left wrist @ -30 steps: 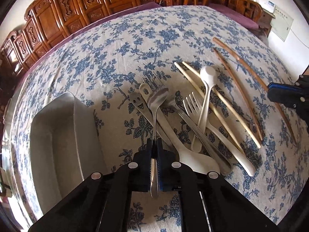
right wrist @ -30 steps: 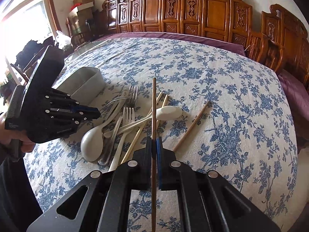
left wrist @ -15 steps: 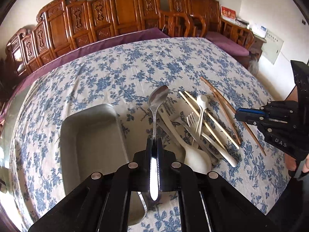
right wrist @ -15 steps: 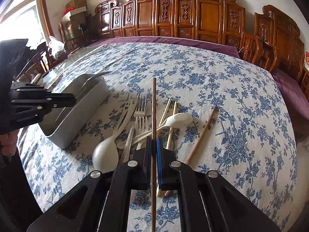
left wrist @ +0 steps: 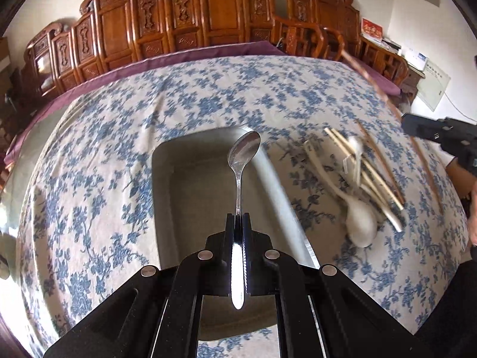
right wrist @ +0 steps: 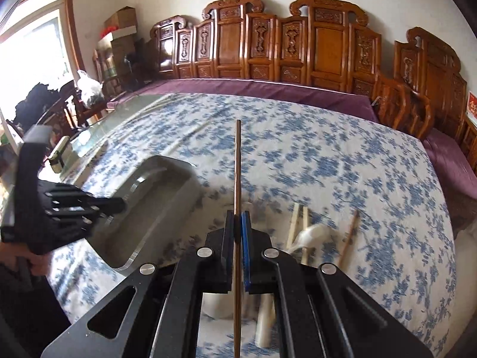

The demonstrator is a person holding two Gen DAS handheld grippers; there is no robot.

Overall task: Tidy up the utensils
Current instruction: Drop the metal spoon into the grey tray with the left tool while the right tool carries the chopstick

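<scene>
My left gripper [left wrist: 238,219] is shut on a steel spoon [left wrist: 243,153] and holds it above the grey metal tray [left wrist: 190,179], bowl end forward. My right gripper [right wrist: 237,217] is shut on a brown chopstick [right wrist: 237,164] held in the air, pointing forward, right of the tray [right wrist: 155,197]. The left gripper also shows at the left of the right wrist view [right wrist: 113,204]. The remaining pile lies right of the tray: a white spoon [left wrist: 359,222], pale chopsticks [left wrist: 363,167] and a brown chopstick [left wrist: 381,164].
The round table has a blue floral cloth [left wrist: 208,89] with a purple edge. Carved wooden chairs [right wrist: 298,44] ring its far side. The right gripper's body [left wrist: 438,134] and its chopstick sit at the right of the left wrist view.
My left gripper has carried the steel spoon left, from the pile to above the tray. My right gripper has lifted its brown chopstick and moved toward the tray.
</scene>
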